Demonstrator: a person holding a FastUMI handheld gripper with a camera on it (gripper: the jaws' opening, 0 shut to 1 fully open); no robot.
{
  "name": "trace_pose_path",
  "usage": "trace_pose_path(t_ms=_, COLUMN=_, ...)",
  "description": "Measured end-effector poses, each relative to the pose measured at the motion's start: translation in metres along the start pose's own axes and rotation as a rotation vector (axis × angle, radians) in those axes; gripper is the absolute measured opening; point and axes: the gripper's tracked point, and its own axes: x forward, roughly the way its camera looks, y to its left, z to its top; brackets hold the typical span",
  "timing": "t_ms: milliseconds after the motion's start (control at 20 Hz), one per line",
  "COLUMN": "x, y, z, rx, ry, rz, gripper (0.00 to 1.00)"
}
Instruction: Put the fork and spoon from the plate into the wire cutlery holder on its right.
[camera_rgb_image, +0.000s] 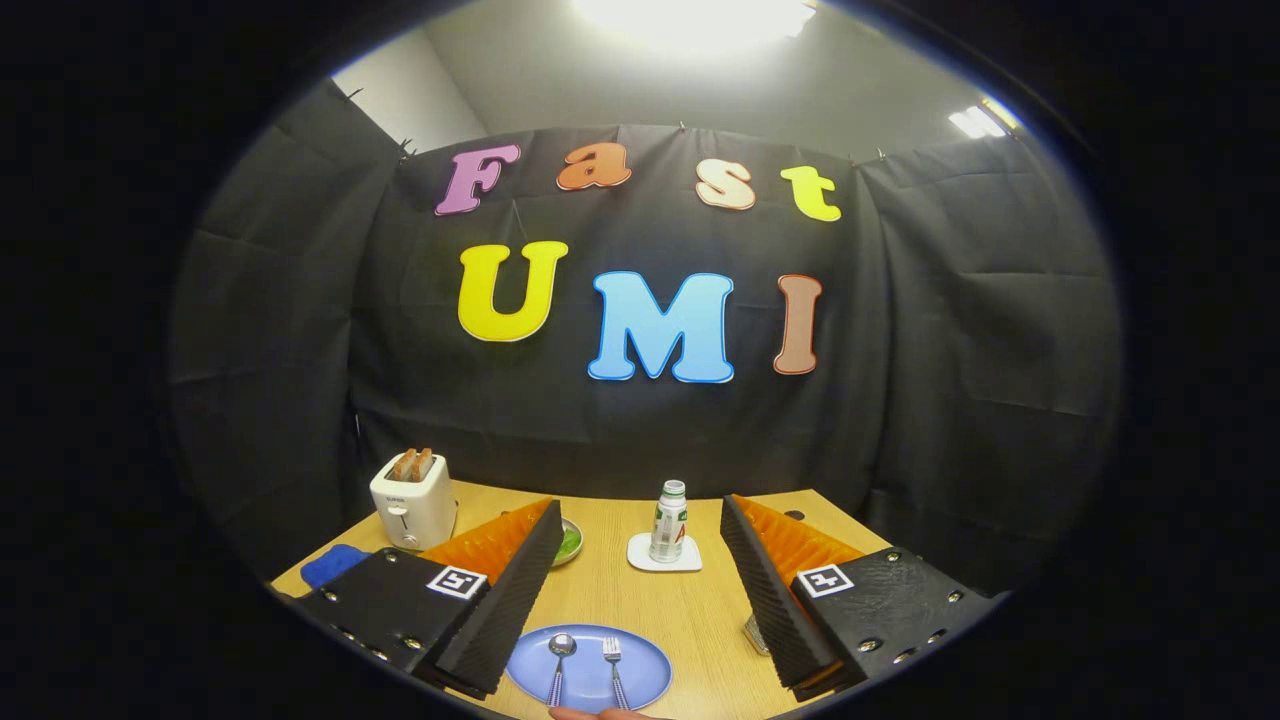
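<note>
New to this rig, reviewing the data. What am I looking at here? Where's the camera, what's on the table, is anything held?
There is no robot arm: a person carries a handheld two-finger gripper, and the fisheye camera rides on it, looking forward along its fingers. The fingers are spread wide apart and hold nothing.

On the wooden table, between the fingers and close in, a blue plate carries a spoon and a fork side by side, spoon on the left. Part of a wire object, probably the cutlery holder, peeks out beside the right finger. Beyond the fingers a small bottle stands on a white coaster. Further left sit a white toaster with bread in it, a blue cloth and a small dish with something green.
</note>
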Motion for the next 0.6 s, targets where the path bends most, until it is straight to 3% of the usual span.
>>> trace_pose_path(t_ms=200, x=0.002, y=-0.001, z=-0.002, rx=-0.019, ry=-0.002, rz=0.004, gripper=0.97)
trace_pose_path(t_ms=600, x=0.005, y=-0.002, z=-0.054, rx=-0.046, ry=0.119, rz=0.033, gripper=0.97)
